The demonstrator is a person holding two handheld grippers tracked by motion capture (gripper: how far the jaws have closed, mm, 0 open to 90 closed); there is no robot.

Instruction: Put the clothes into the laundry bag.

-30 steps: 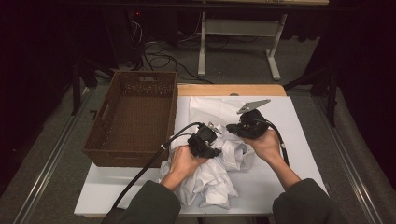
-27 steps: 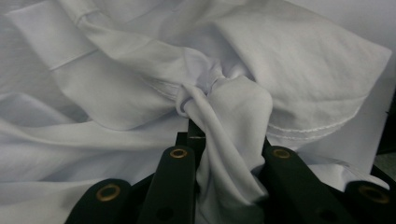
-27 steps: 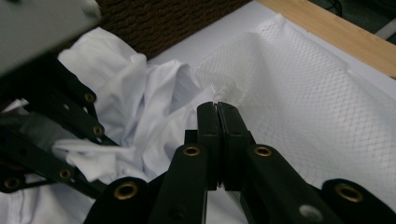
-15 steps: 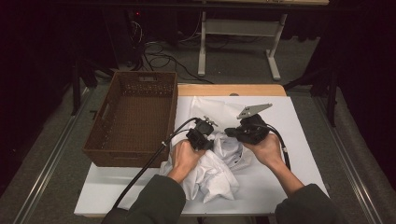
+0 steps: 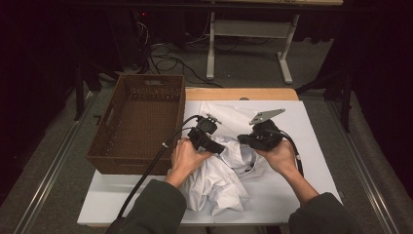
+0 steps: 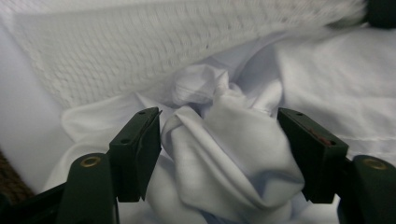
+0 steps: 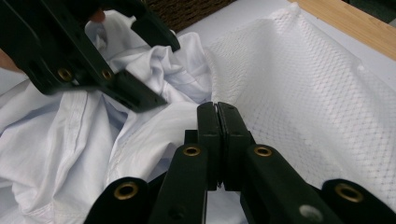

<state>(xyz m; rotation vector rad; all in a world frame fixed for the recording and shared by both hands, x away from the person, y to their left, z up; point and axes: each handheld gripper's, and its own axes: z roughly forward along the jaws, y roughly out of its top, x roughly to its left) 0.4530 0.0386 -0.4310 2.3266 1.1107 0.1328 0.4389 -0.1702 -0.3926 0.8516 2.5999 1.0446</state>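
Wicker basket [image 5: 139, 124] left of shirt [image 5: 219, 178], mesh bag [image 5: 234, 114] behind

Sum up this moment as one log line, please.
left tool: jaws just opened, shirt fold between them, unpressed | right tool: shut, over mesh cloth | basket: left of shirt

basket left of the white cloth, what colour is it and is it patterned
Dark brown woven wicker basket, with an open lattice band under its rim; it shows best in the high view.
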